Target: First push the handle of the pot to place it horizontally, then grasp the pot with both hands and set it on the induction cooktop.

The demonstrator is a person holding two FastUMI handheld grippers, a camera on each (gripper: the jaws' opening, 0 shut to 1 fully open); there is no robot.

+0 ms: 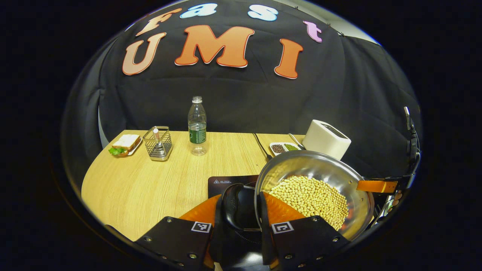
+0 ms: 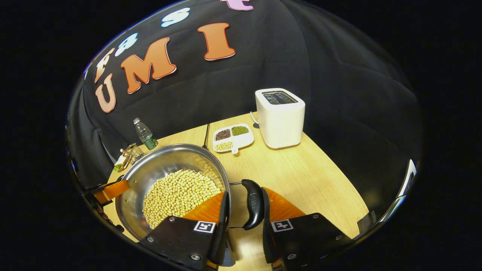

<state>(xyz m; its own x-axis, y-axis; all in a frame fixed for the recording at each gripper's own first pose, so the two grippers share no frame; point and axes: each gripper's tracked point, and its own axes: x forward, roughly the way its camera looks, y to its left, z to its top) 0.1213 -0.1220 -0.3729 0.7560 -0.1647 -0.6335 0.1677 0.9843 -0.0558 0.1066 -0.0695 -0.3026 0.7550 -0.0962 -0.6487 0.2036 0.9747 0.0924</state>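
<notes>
We see the steel pot (image 1: 320, 177), part-filled with pale beans (image 1: 310, 199), raised above the wooden table (image 1: 150, 188), tilted, one loop handle (image 1: 239, 205) at each side. In the left gripper view, the left gripper (image 1: 241, 222) has its jaws closed around the near handle; the pot wall hides most of the dark cooktop (image 1: 229, 182) behind it. In the right gripper view, the right gripper (image 2: 244, 210) clamps the opposite handle (image 2: 253, 203). Beyond stand a toaster (image 2: 280, 116), a divided dish (image 2: 232, 137), a bottle (image 1: 197, 126), a wire basket (image 1: 158, 143) and a sandwich (image 1: 124, 145); the basket's contents are hard to make out.
</notes>
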